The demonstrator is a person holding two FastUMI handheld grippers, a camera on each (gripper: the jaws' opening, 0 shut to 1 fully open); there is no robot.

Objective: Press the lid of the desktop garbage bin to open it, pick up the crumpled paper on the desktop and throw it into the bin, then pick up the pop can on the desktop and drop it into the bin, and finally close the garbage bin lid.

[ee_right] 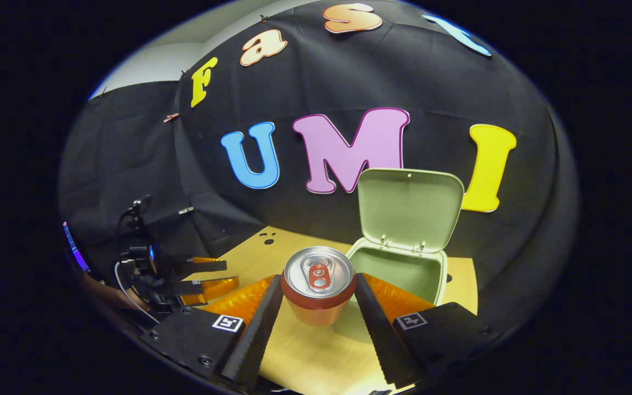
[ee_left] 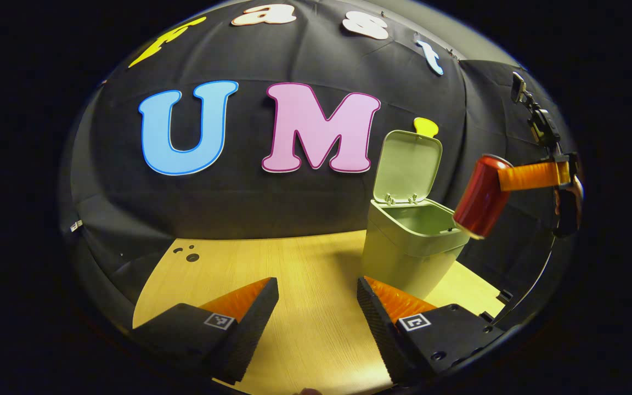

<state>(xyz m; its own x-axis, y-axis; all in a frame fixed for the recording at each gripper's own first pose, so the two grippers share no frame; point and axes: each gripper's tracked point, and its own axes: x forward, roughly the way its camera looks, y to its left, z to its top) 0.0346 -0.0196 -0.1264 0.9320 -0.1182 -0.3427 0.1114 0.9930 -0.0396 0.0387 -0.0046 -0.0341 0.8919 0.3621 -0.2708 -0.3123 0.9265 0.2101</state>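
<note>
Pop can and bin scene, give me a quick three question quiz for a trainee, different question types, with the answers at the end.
1. True or false: the garbage bin has its lid standing open.
2. Multiple choice: the pop can is A) lying on the desktop, B) held in the right gripper, C) inside the bin.
3. Short answer: what is the left gripper holding?

Key
1. True; the lid is tipped up behind the opening.
2. B; the jaws press on both sides of the can, which is lifted near the bin's rim in the left gripper view.
3. Nothing; its jaws stand apart over bare desktop.
</note>
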